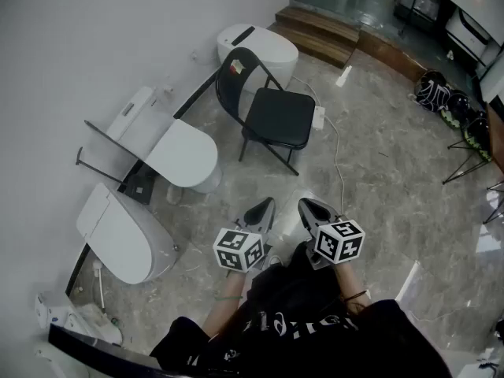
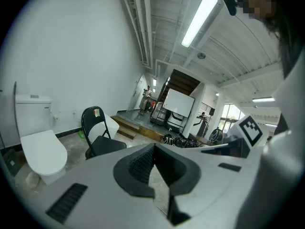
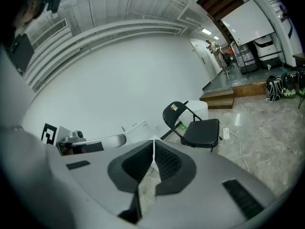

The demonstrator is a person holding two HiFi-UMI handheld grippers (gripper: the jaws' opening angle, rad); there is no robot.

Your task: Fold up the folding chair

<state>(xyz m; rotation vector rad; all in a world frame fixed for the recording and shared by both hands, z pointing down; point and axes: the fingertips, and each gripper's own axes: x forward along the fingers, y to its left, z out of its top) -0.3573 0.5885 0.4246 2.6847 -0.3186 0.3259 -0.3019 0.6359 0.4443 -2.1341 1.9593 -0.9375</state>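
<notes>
A black folding chair (image 1: 268, 113) stands unfolded on the marble floor, its seat flat and its curved back toward the wall. It also shows in the left gripper view (image 2: 97, 135) and the right gripper view (image 3: 195, 125). My left gripper (image 1: 266, 205) and right gripper (image 1: 305, 206) hang side by side well short of the chair, both pointing toward it. Each is shut with nothing between its jaws. The left gripper's tips (image 2: 153, 147) and the right gripper's tips (image 3: 153, 142) meet in their own views.
Three white toilets (image 1: 185, 154) sit along the wall left of the chair. A white cable and power strip (image 1: 319, 116) lie by the chair's right side. Wooden steps (image 1: 319, 30) rise behind it. Helmets (image 1: 433, 89) and stands sit at far right.
</notes>
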